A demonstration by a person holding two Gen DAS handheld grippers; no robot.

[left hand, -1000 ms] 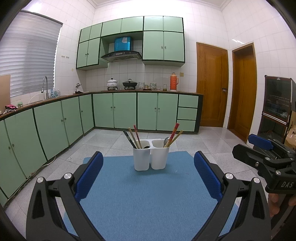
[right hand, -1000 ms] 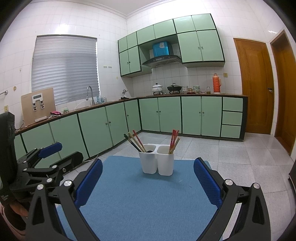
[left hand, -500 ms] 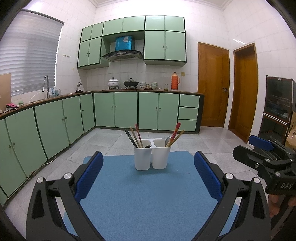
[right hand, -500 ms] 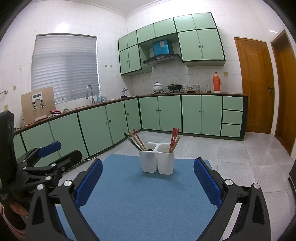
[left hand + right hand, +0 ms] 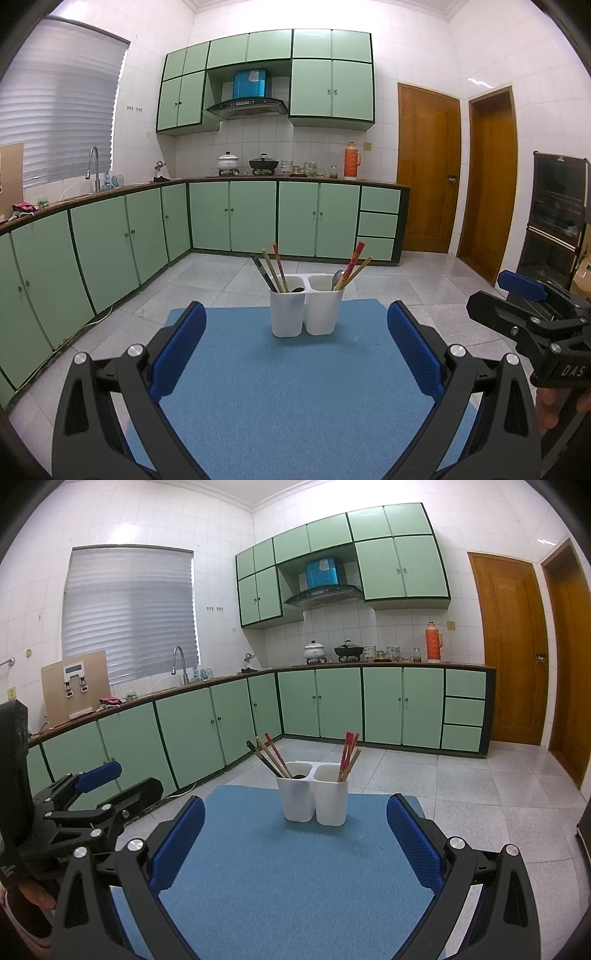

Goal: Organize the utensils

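- White two-compartment holder stands upright at the far middle of the blue mat; everything below is relative to the holder.
- Left compartment: dark and wooden chopsticks leaning up-left. Right compartment: red/wooden chopsticks leaning up-right, plus a spoon.
- Left gripper: fingers spread wide, empty, holder dead ahead and well apart.
- Right gripper: also spread, empty, holder ahead, about equally far.
- Neither hand clearly nearer; my read is each suits its own-side compartment.
- Stick axes are near-vertical, so I'd pinch across the shafts from above.
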